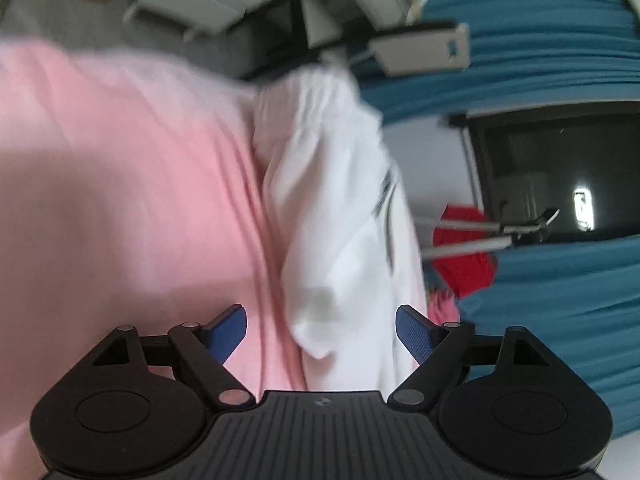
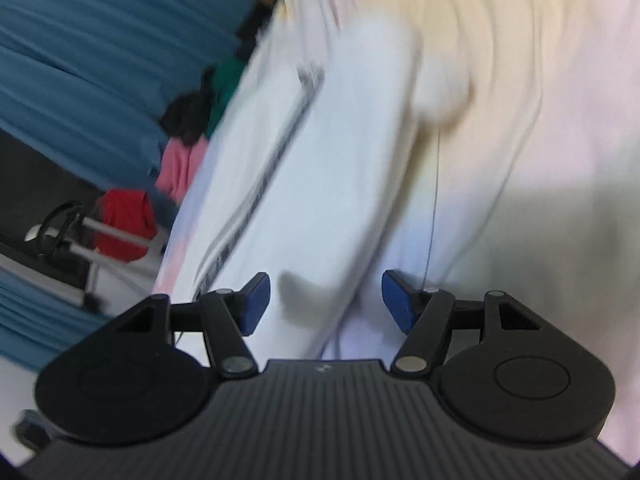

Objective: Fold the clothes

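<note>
The left gripper [image 1: 321, 330] is hovering with its blue fingers [image 1: 226, 332] spread wide and pinching nothing, and the white garment [image 1: 340, 216] is lying bunched just beyond the gap between them. This white garment is resting on a pink sheet [image 1: 120, 168], which is spreading away to one side of it; a dark printed stripe is showing along the white garment's other edge. Past that edge, a red cloth [image 1: 466, 252] is sitting near the white garment, with two metal poles [image 1: 464, 240] crossing in front of it, and blue curtains [image 1: 560, 312] are hanging behind. A dark screen [image 1: 560, 172] is standing beyond the red cloth. The right gripper [image 2: 326, 302] is likewise holding its fingers [image 2: 394, 300] apart with nothing between them, and the white garment [image 2: 320, 184] is lying close under and ahead of them, badly blurred. Beside the white garment's striped edge in this view, a red cloth [image 2: 124, 224], a pink cloth [image 2: 180, 168] and a dark bundle [image 2: 186, 116] are sitting together against the blue curtains [image 2: 100, 40].
</note>
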`<state>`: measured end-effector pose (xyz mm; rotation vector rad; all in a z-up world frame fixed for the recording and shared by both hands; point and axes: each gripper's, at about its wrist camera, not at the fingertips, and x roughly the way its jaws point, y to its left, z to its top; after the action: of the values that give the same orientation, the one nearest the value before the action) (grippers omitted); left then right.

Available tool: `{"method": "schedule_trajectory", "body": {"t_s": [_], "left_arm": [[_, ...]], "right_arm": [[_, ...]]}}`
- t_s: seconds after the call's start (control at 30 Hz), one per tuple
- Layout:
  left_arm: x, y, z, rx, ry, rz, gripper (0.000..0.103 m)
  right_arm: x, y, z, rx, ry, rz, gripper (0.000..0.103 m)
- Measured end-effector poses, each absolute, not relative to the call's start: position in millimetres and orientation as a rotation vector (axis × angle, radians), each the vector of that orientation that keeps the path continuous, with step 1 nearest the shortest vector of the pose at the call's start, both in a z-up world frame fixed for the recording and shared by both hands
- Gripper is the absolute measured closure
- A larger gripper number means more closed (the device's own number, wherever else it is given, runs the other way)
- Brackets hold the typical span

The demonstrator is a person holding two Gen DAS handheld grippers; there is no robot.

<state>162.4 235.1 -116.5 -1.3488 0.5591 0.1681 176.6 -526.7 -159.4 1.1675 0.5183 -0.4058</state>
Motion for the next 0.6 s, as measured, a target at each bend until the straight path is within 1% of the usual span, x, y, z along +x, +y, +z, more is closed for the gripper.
{"method": "schedule_trajectory", "body": {"t_s": [0.1, 0.13, 0.17, 0.2, 0.23, 0.27, 0.3, 0.33, 0.37, 0.4, 0.43, 0.5, 0.6], "left_arm": [[182, 242, -127, -1.336, 0.526, 0.139, 0.021], [187, 242, -126, -1.289, 0.492, 0.15, 0.025], [192, 240, -125, -1.256, 0.465, 0.178, 0.025], [197, 240, -127, -1.239, 0.453, 0.203, 0.024], [203, 241, -128, -1.221, 0.441, 0.229, 0.024], [207, 240, -129, -1.201, 0.432, 0.248, 0.024], [209, 241, -128, -1.182, 0.426, 0.256, 0.033], [210, 242, -127, -1.165, 0.418, 0.259, 0.049], [211, 243, -126, -1.148, 0.41, 0.263, 0.055], [212, 244, -125, -1.131, 0.402, 0.266, 0.068], [211, 246, -124, -1.129, 0.39, 0.264, 0.081], [205, 252, -121, -1.162, 0.356, 0.241, 0.088], [200, 246, -100, -1.157, 0.311, 0.213, 0.09]], "right_arm": [[185, -528, -166, 1.172, 0.464, -0.439, 0.038], [190, -530, -168, 1.159, 0.44, -0.456, 0.038], [195, -532, -169, 1.146, 0.417, -0.472, 0.038], [199, -535, -170, 1.133, 0.393, -0.488, 0.04], [204, -537, -172, 1.12, 0.37, -0.504, 0.045], [209, -539, -173, 1.106, 0.346, -0.519, 0.051], [213, -541, -175, 1.093, 0.322, -0.535, 0.06], [218, -543, -176, 1.079, 0.299, -0.55, 0.066], [223, -545, -177, 1.065, 0.275, -0.566, 0.075], [226, -546, -178, 1.052, 0.256, -0.575, 0.081], [227, -546, -177, 1.04, 0.241, -0.577, 0.083], [230, -544, -169, 0.983, 0.223, -0.581, 0.088], [226, -541, -151, 0.911, 0.196, -0.55, 0.09]]}}
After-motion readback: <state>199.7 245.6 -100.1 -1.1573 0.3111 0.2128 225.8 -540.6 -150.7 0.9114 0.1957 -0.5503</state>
